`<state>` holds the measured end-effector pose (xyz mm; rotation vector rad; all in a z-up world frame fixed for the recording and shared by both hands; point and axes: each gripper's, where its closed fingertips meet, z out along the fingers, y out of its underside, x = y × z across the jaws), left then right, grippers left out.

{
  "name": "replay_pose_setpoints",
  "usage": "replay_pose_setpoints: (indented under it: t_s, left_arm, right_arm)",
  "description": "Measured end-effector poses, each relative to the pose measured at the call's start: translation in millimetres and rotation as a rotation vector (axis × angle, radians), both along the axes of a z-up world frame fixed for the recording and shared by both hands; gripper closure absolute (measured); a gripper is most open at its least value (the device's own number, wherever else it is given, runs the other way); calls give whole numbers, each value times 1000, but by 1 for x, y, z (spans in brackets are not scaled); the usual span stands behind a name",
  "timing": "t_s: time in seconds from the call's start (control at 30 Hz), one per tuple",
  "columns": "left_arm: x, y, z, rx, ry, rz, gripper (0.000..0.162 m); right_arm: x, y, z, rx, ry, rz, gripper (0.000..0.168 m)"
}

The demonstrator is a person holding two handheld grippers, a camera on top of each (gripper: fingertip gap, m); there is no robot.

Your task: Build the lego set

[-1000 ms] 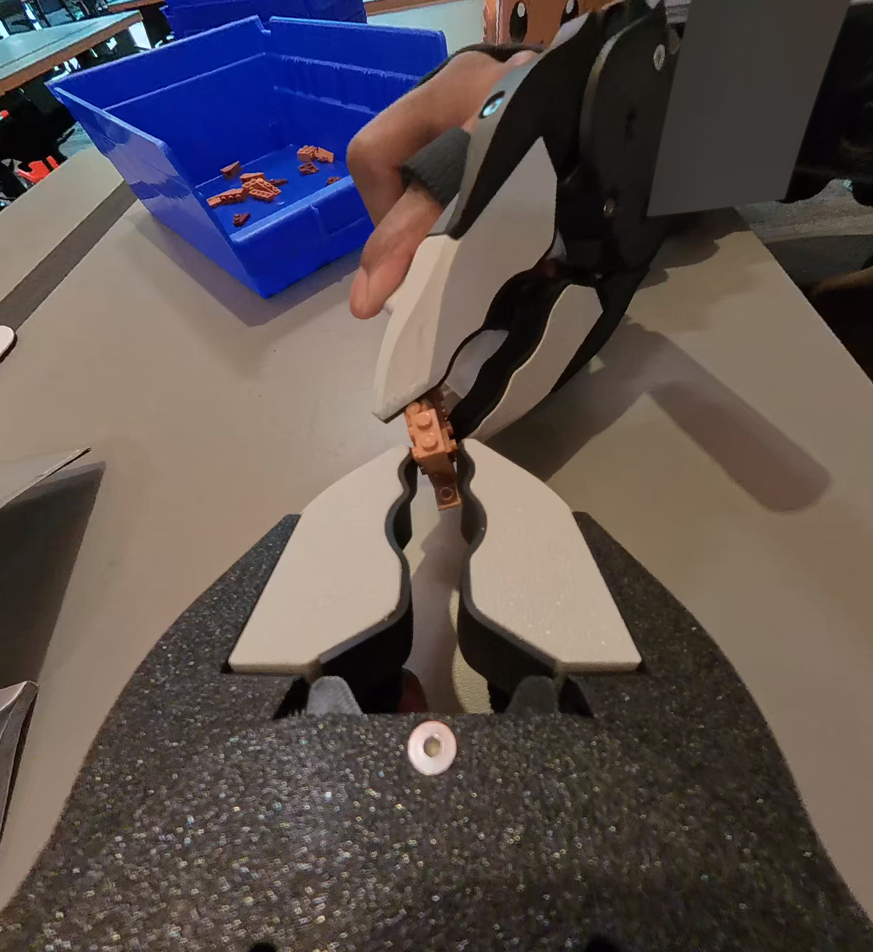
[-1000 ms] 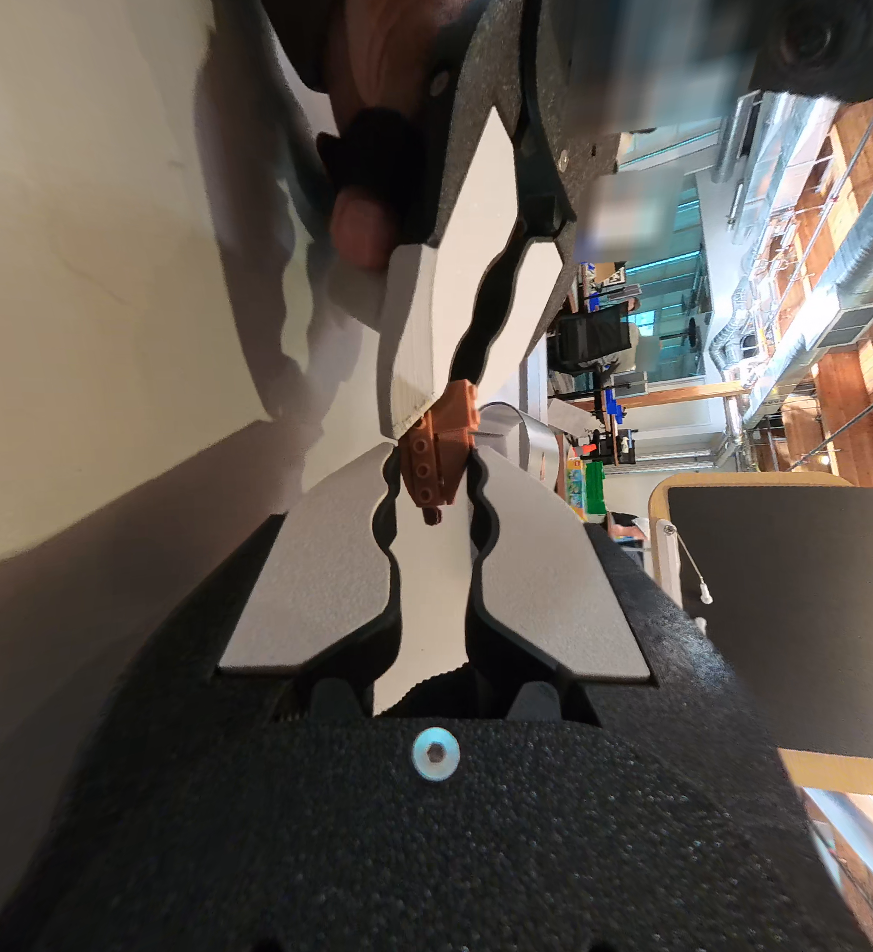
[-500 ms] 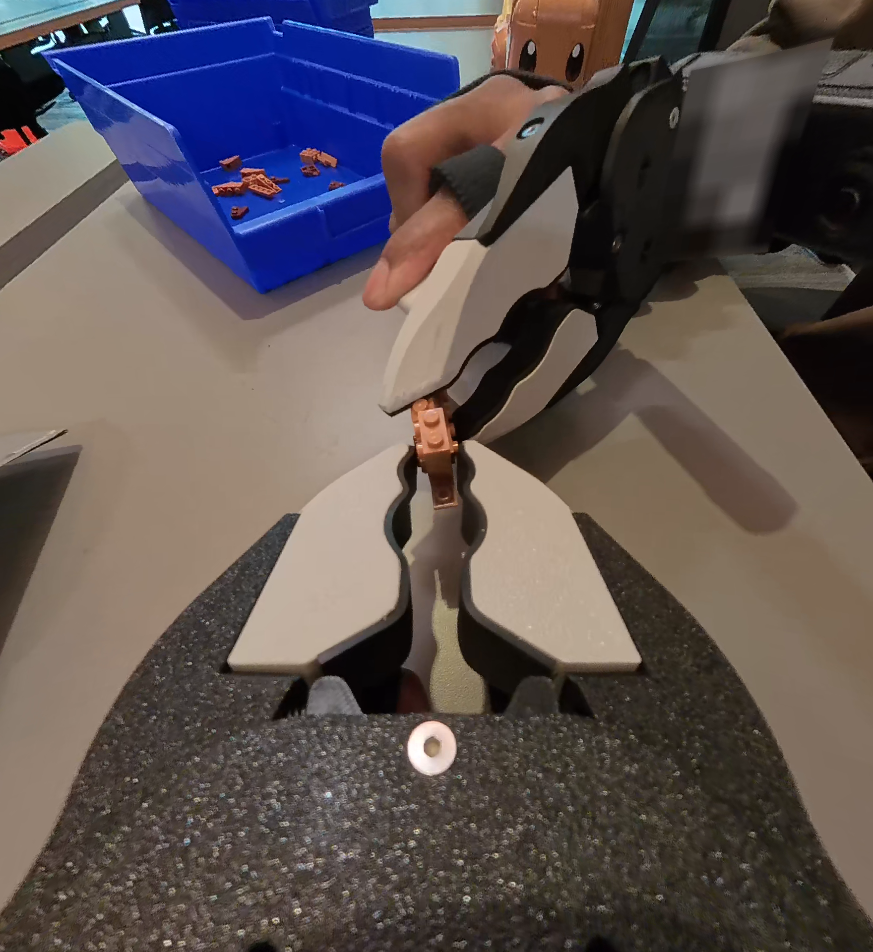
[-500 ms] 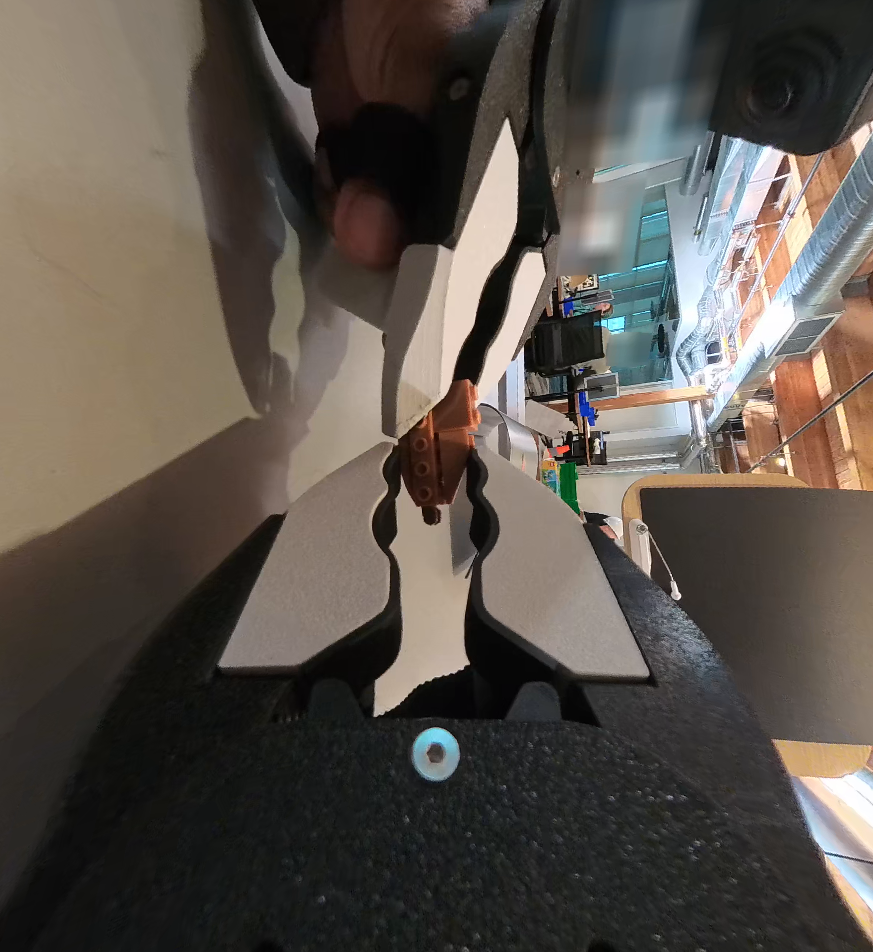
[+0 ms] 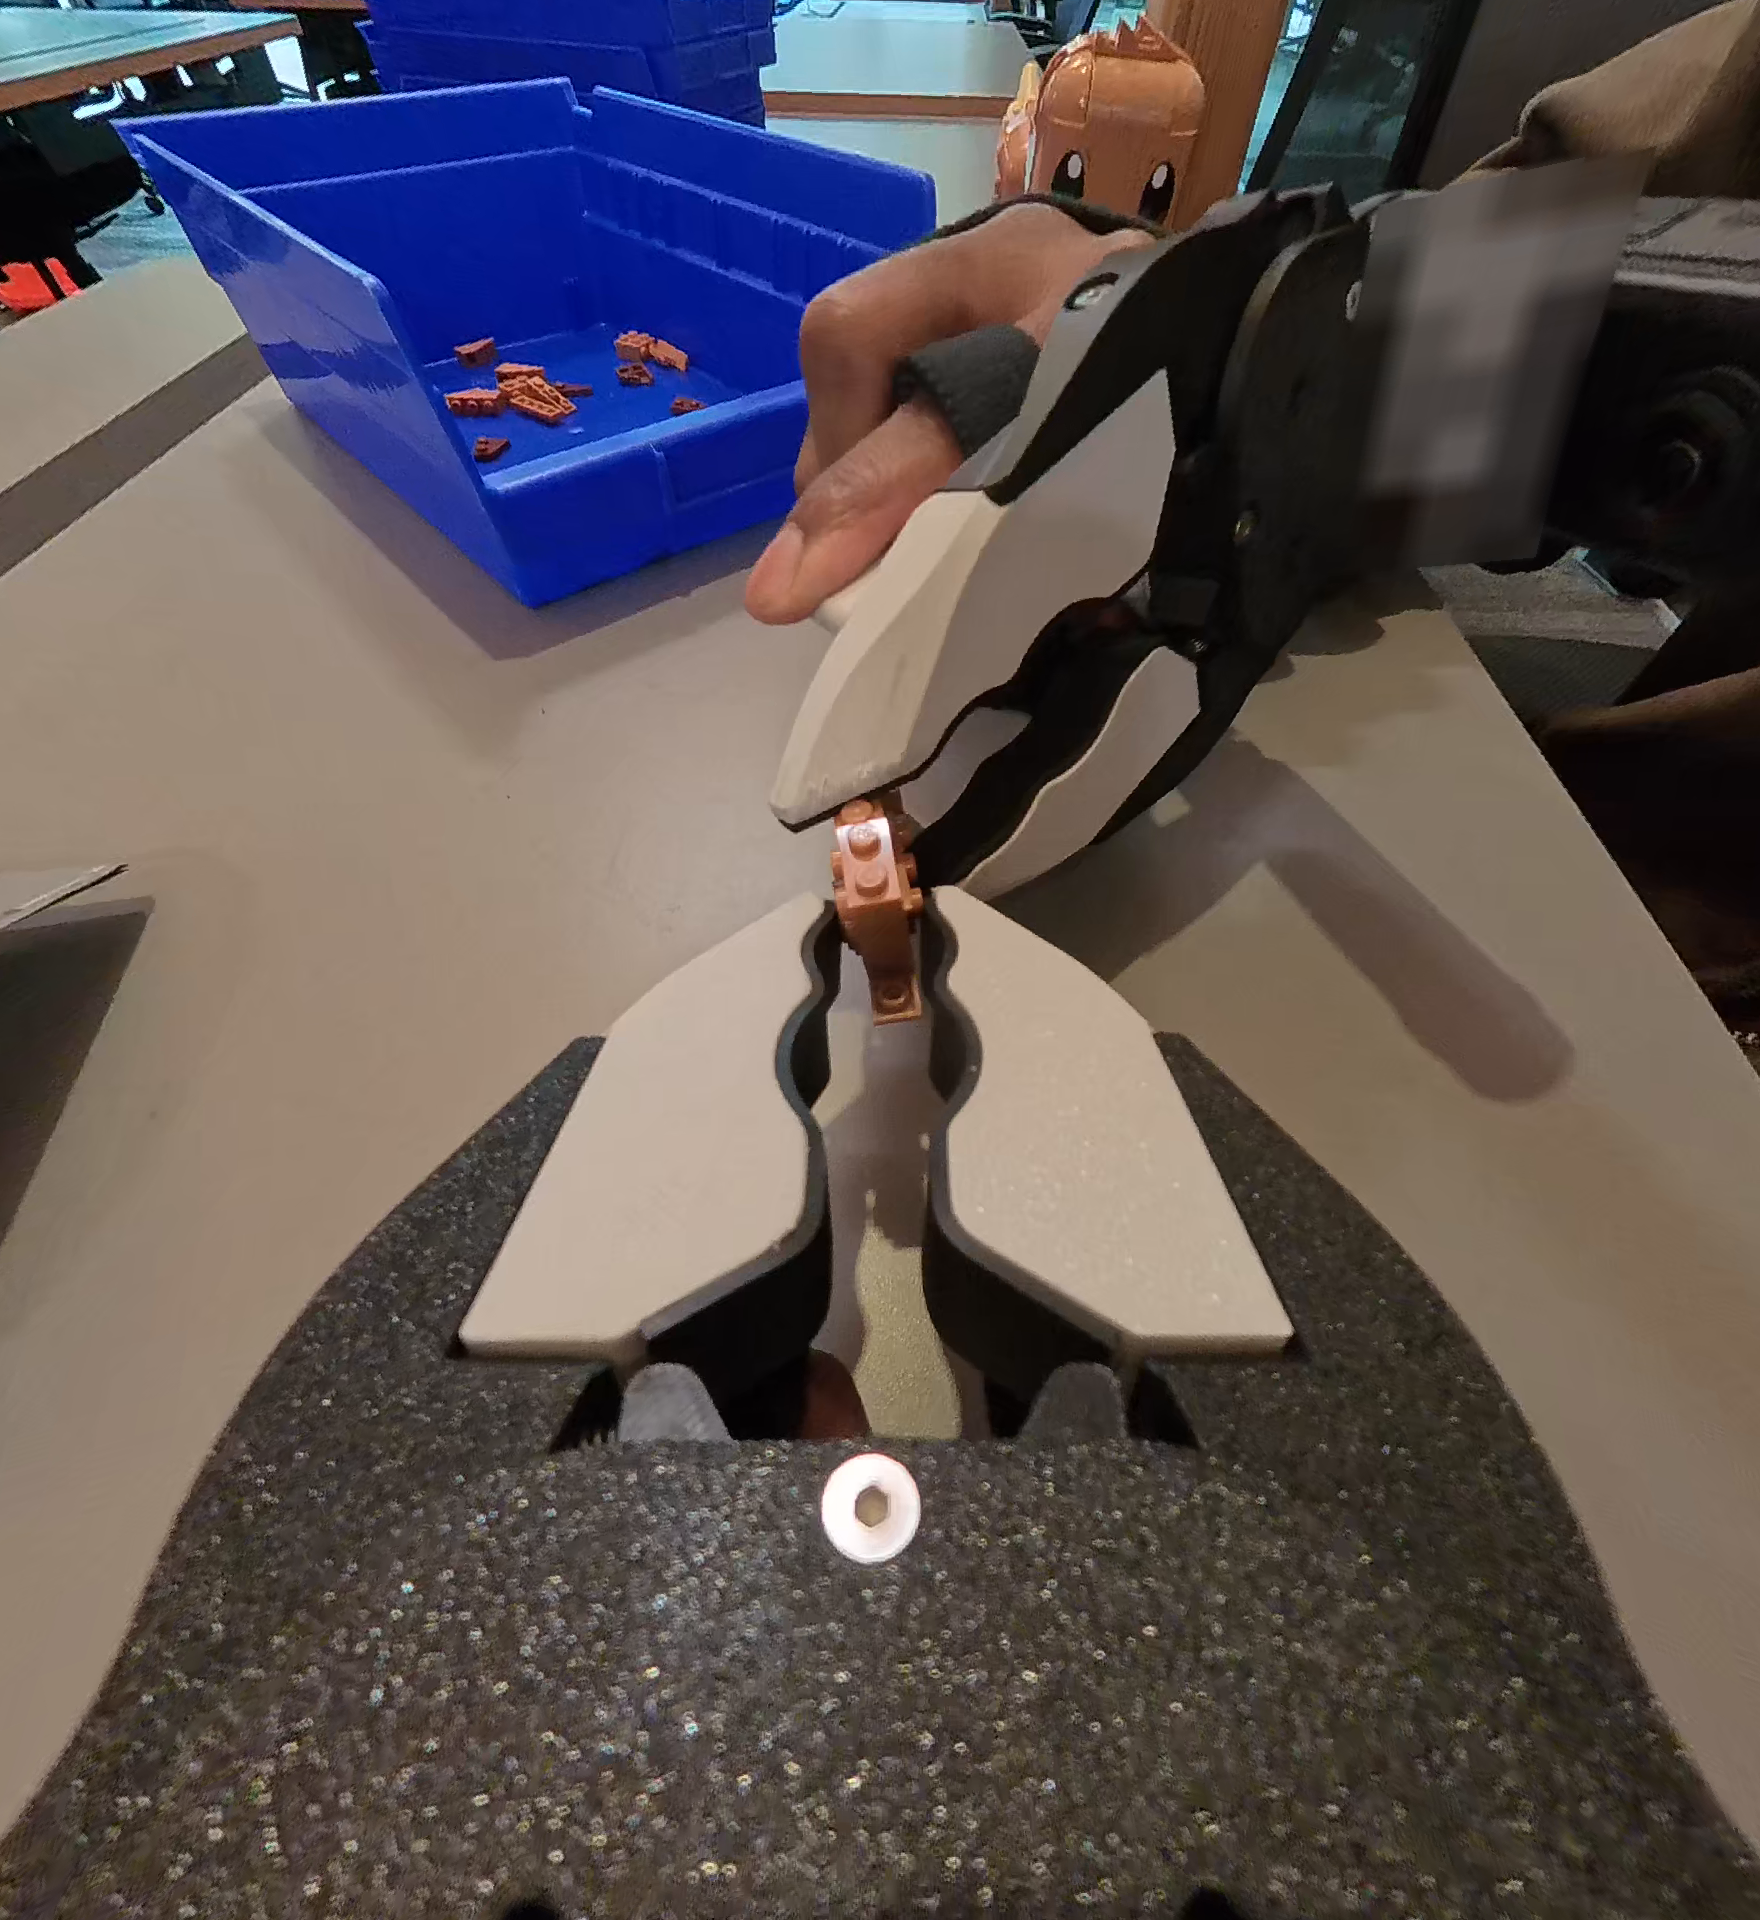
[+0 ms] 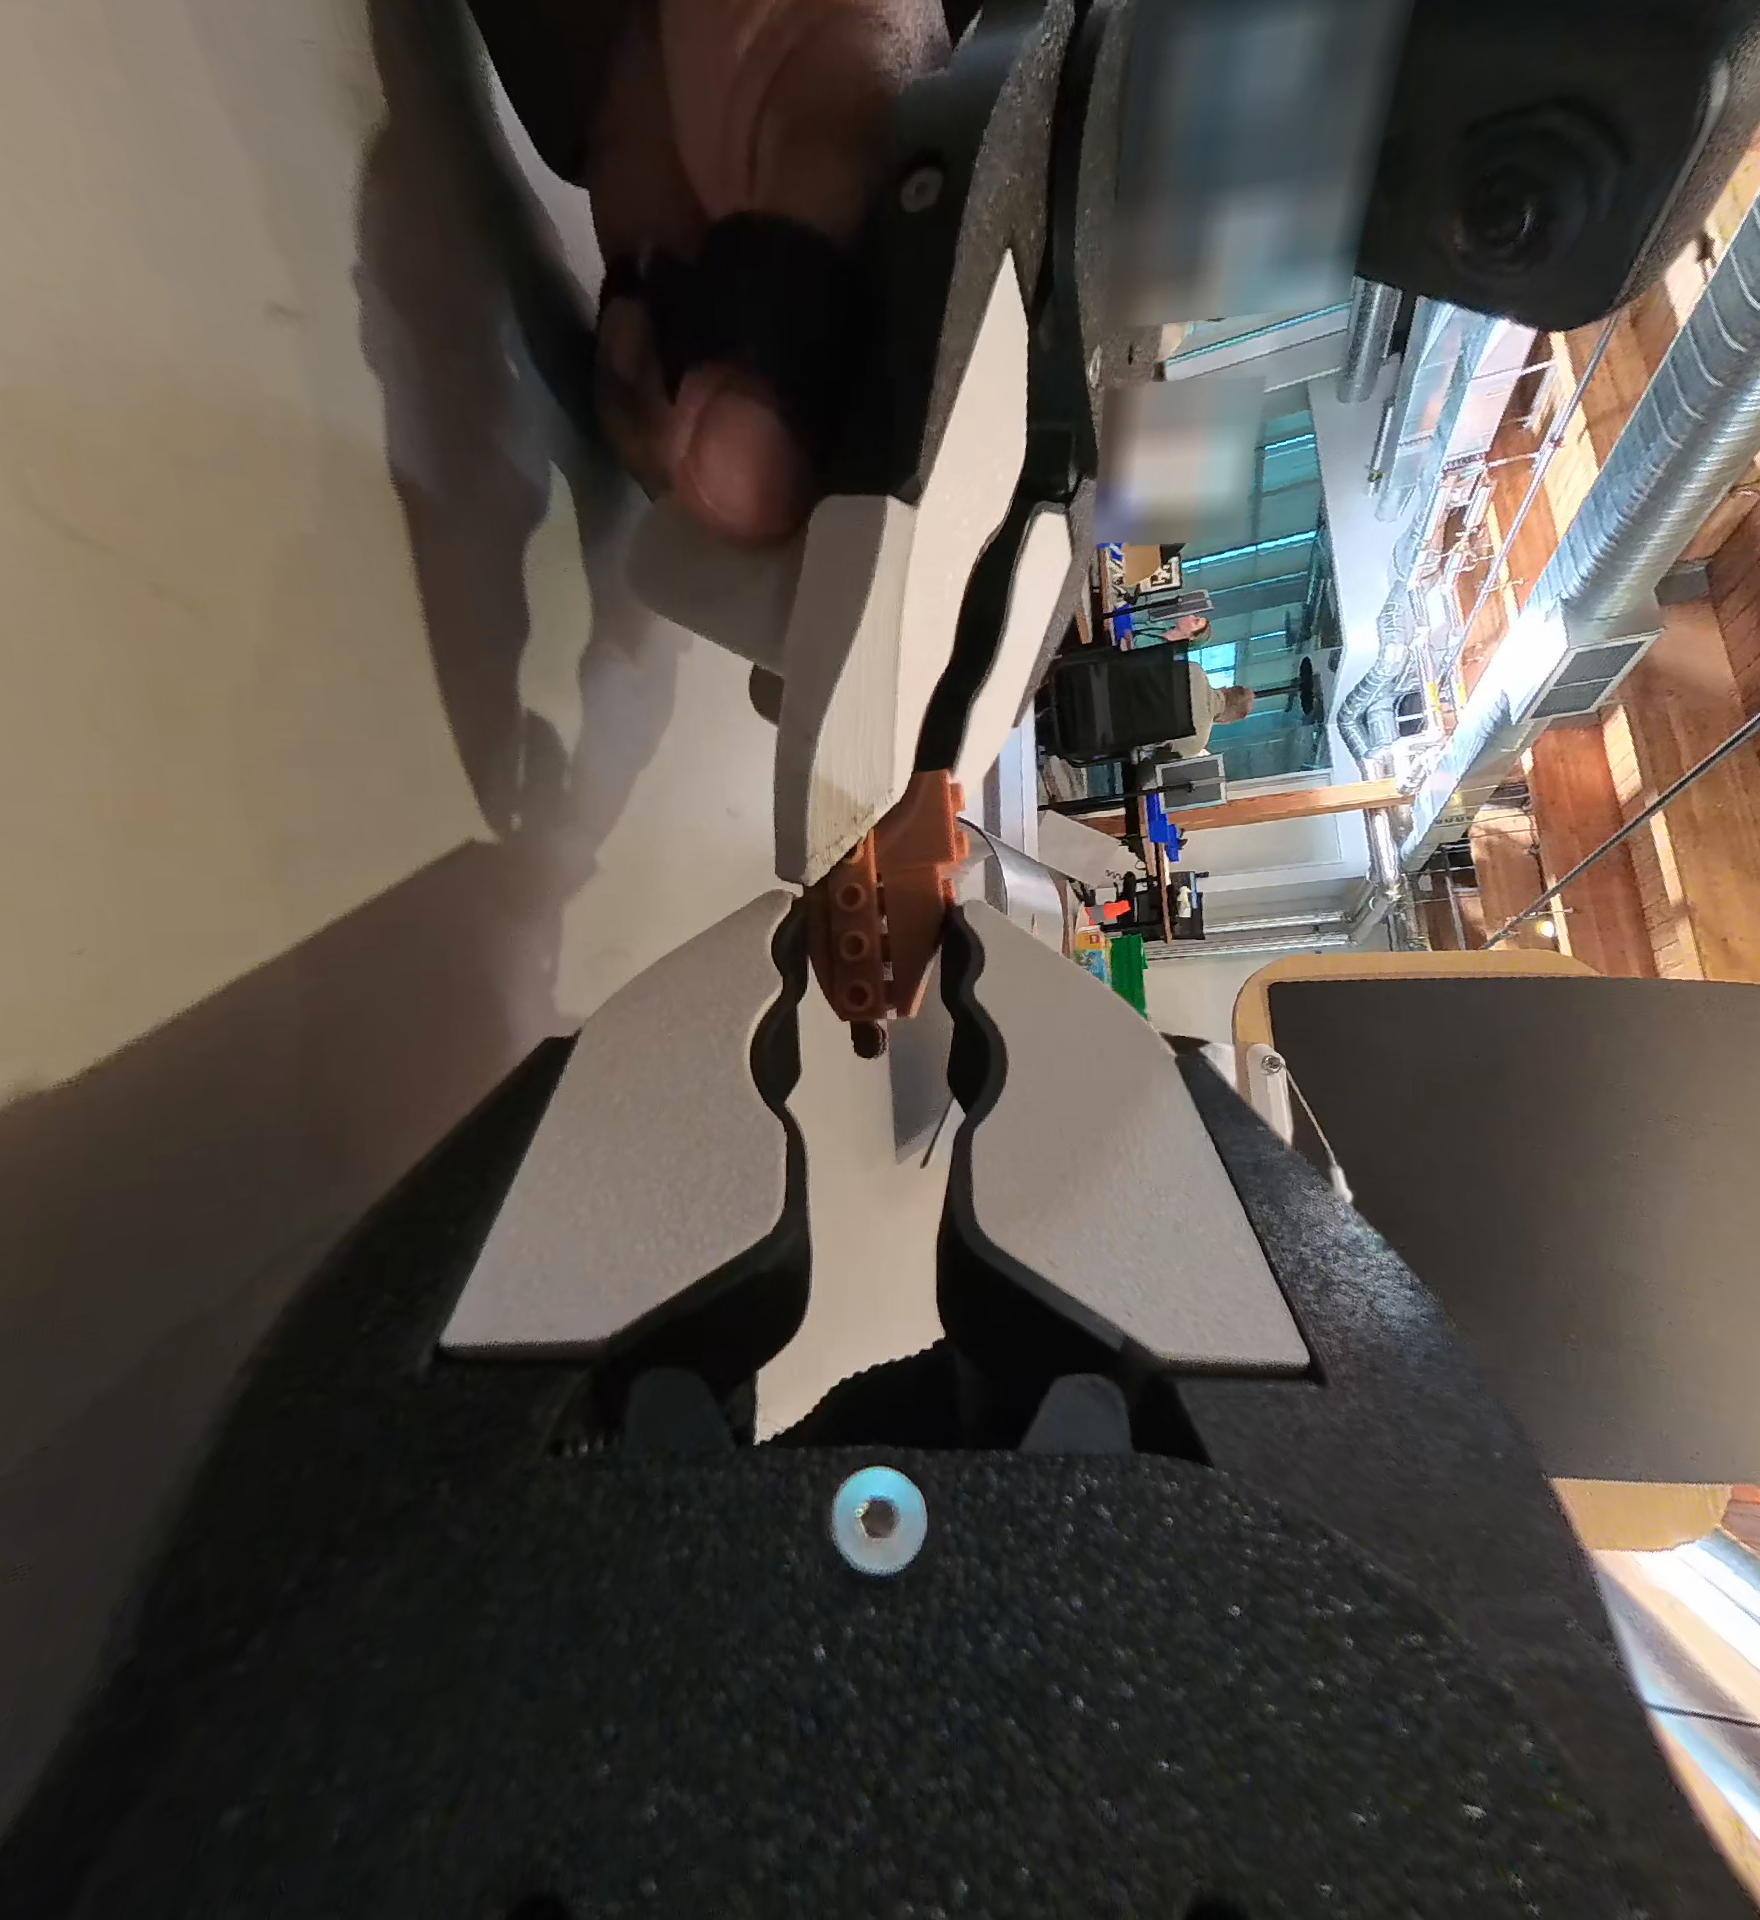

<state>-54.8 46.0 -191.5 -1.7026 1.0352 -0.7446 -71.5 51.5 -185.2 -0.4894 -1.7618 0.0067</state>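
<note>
A small brown lego assembly (image 5: 878,925) is held in the air above the grey table (image 5: 440,831), between both grippers. My left gripper (image 5: 876,920) is shut on its lower part; a thin brown plate hangs down between the fingers. My right gripper (image 5: 891,831) comes in from the upper right, tips down, shut on the studded upper part. In the right wrist view the right gripper (image 6: 871,920) clamps the brown assembly (image 6: 886,914), and the left gripper's fingers (image 6: 855,727) meet it from above. I cannot tell where one brick ends and the other begins.
A blue bin (image 5: 336,270) at the back left holds several loose brown lego pieces (image 5: 523,395). A brown lego figure head (image 5: 1104,135) stands behind it. A booklet (image 5: 14,904) lies at the left. The table edge runs down the right. A dark chair (image 6: 1530,1195) is nearby. Both grippers' tips are close together, under 4 cm apart.
Both grippers stay shut on the brown assembly. The left wrist view has tilted up and swung a little, so the bin sits more central and the figure head has come into view.
</note>
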Motion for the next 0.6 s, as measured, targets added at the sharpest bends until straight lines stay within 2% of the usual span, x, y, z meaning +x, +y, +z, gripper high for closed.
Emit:
replay_pose_setpoints:
  t_s: [0.6]
  left_arm:
    - [2,-2,-2,11,17,-19,148]
  right_arm:
    - [2,-1,-2,-10,-30,8,145]
